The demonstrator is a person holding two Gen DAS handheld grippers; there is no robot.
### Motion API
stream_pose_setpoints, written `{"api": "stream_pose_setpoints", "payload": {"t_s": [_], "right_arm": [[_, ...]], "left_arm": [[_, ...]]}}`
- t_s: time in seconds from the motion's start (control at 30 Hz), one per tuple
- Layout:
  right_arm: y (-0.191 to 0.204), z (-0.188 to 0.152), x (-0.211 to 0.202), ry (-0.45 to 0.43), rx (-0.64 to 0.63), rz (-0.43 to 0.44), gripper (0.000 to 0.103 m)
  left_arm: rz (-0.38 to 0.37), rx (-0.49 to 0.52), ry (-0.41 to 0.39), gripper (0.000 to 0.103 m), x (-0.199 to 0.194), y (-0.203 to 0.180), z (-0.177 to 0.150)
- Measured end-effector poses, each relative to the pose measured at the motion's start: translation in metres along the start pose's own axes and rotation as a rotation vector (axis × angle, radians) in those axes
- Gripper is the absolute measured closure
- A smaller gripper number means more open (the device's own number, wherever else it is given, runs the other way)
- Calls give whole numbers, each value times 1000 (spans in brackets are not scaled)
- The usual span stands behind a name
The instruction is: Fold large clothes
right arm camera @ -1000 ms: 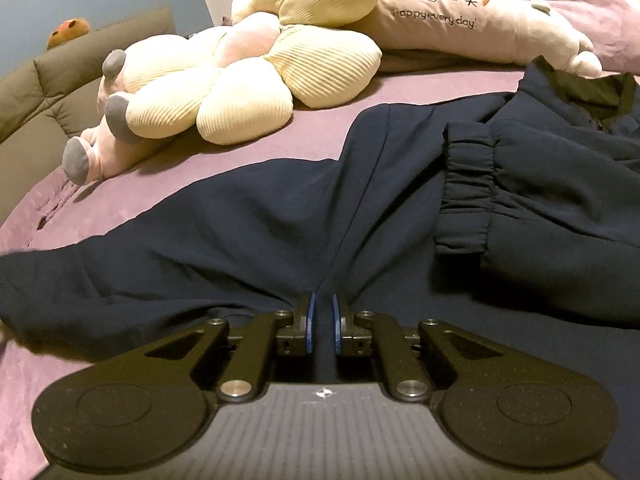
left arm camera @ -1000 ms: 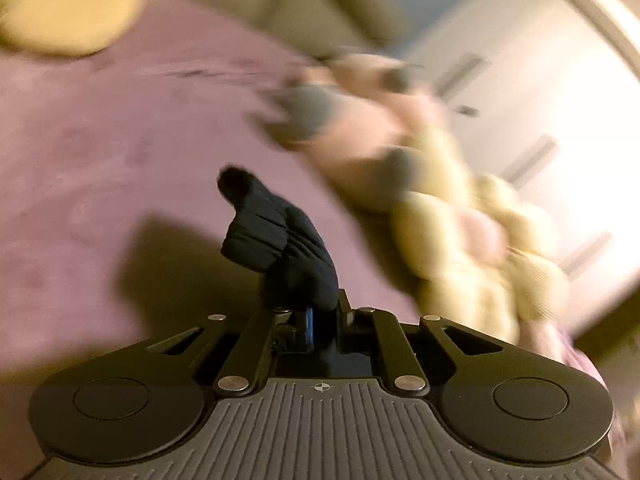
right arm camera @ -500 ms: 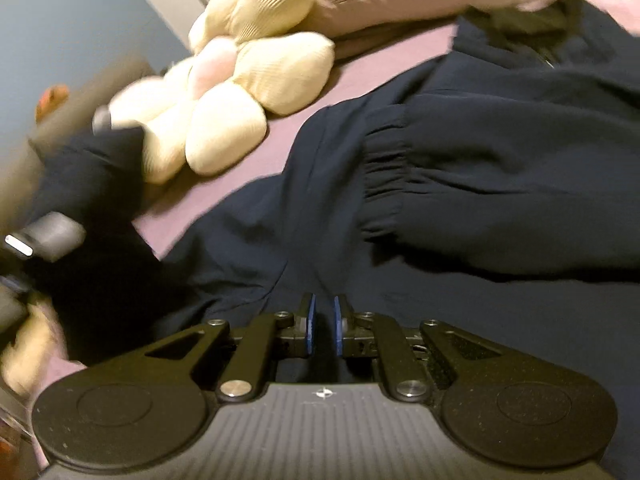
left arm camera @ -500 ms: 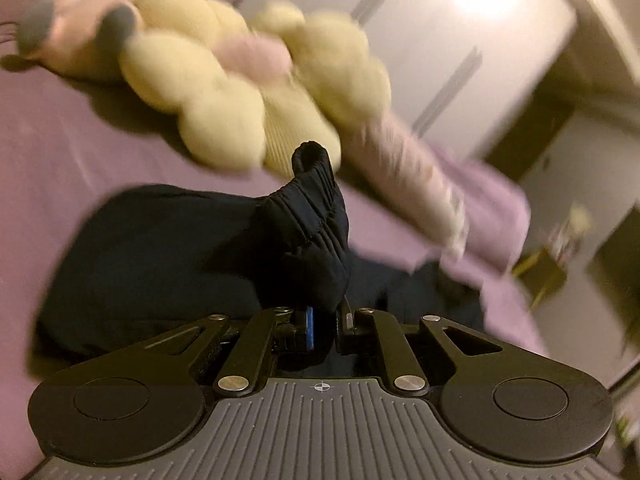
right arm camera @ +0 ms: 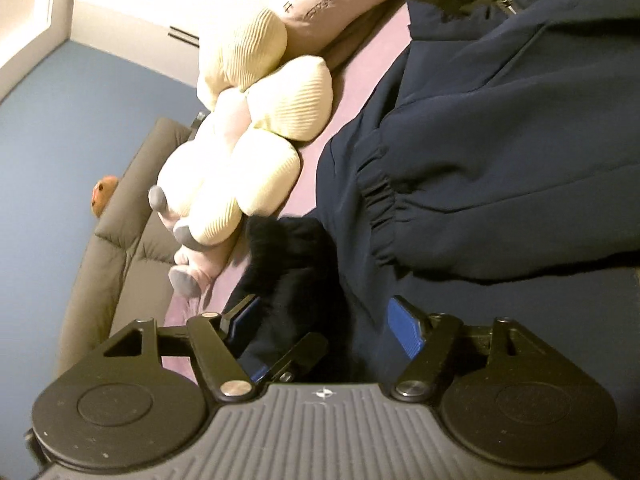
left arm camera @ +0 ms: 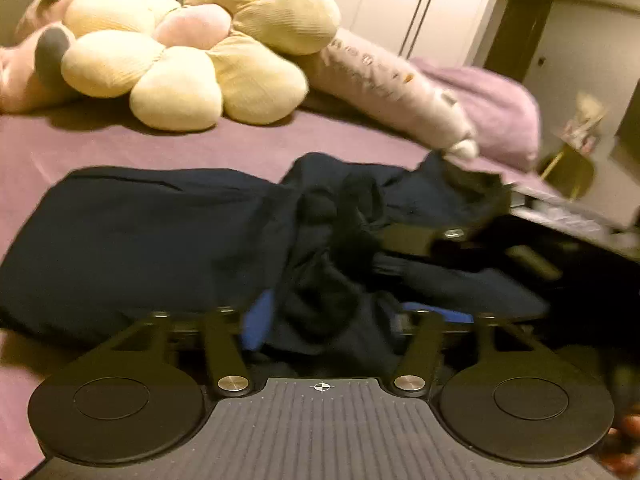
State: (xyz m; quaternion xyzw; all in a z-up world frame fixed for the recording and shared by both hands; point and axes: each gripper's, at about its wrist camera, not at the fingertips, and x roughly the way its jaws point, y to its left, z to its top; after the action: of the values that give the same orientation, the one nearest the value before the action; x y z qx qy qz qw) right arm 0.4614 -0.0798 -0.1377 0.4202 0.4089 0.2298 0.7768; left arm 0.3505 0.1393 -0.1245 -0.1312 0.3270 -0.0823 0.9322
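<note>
A large dark navy jacket [left arm camera: 152, 232] lies on the purple bed [left arm camera: 120, 140]. In the left wrist view its left sleeve is folded across the body and bunches between my fingers. My left gripper [left arm camera: 340, 316] is open over that bunched cloth. My right gripper [right arm camera: 324, 328] is open, tilted, low on the jacket [right arm camera: 500, 160] near an elastic cuff [right arm camera: 380, 208]. The left sleeve's dark cuff [right arm camera: 288, 248] lies just ahead of it. The right gripper also shows in the left wrist view [left arm camera: 424, 240].
A cream flower-shaped plush [left arm camera: 192, 52] and a long pink pillow [left arm camera: 392, 84] lie at the head of the bed. A grey padded headboard [right arm camera: 120, 248] stands to the left. A wardrobe [left arm camera: 420, 4] is behind, a small stand [left arm camera: 568, 168] at right.
My left gripper carried the sleeve cuff across onto the jacket body and opened, letting it go. My right gripper opened too and rolled to a tilt.
</note>
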Motion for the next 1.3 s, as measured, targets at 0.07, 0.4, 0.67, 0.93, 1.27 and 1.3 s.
{"api": "stream_pose_setpoints", "payload": {"t_s": [0.07, 0.4, 0.67, 0.93, 1.27, 1.3], "right_arm": [[-1, -1, 1, -1, 14, 4, 32], [3, 5, 2, -1, 36, 4, 43], [-2, 3, 13, 50, 32, -39, 49], [31, 2, 11, -11, -198, -171, 94], [57, 27, -75, -203, -276, -114, 95], [57, 28, -84, -219, -279, -121, 95]], "left_arm": [[-6, -8, -8, 39, -3, 1, -3], [-10, -62, 12, 43, 2, 12, -2], [18, -23, 12, 42, 7, 5, -5], [-4, -15, 44, 60, -19, -8, -15], [123, -185, 47, 97, 0, 30, 1], [144, -186, 33, 98, 1, 31, 4]]}}
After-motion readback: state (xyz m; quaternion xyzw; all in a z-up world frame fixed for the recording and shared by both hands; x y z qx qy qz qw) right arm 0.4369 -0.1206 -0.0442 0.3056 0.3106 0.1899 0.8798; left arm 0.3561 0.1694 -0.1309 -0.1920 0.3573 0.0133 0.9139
